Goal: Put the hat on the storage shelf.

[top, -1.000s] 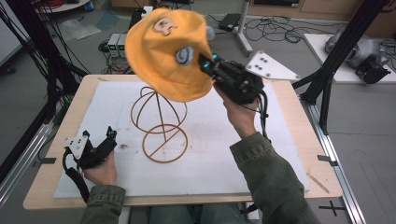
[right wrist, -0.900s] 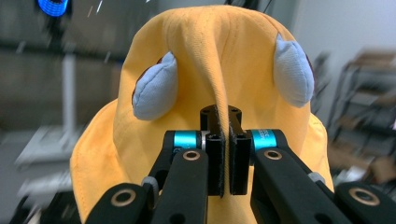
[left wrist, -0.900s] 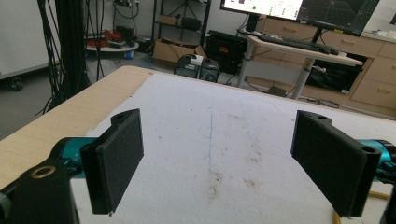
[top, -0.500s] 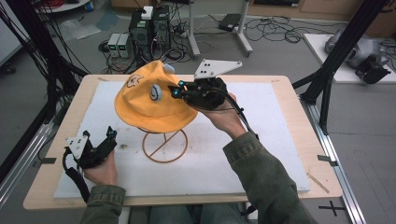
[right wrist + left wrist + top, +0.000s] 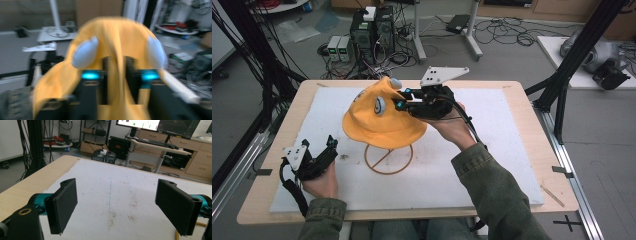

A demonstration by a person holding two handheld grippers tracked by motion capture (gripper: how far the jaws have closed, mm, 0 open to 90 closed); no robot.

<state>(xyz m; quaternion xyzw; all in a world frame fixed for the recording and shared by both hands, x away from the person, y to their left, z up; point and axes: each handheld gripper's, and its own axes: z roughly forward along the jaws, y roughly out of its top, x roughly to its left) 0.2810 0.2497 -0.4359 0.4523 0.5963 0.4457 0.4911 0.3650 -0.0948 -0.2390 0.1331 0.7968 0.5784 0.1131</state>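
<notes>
Right now the yellow hat (image 5: 379, 120) sits draped over the top of the wire stand (image 5: 389, 159), near the middle of the white mat (image 5: 492, 165) on the worktop (image 5: 532, 130). Gripping its crown, the right gripper (image 5: 404, 100) has its fingers pinched on a fold of cloth, though that close view is blurred. Well apart, the left gripper (image 5: 329, 150) rests low with fingers spread wide.

The hat (image 5: 379, 120) was yellow-orange with pale grey-blue ear patches. The wire stand (image 5: 388, 159) under it was copper-brown. The right gripper (image 5: 404, 100) was black with glowing cyan lights; the left gripper (image 5: 331, 148) was black with teal fittings. The surface (image 5: 492, 150) was white, speckled, edged in light wood.
</notes>
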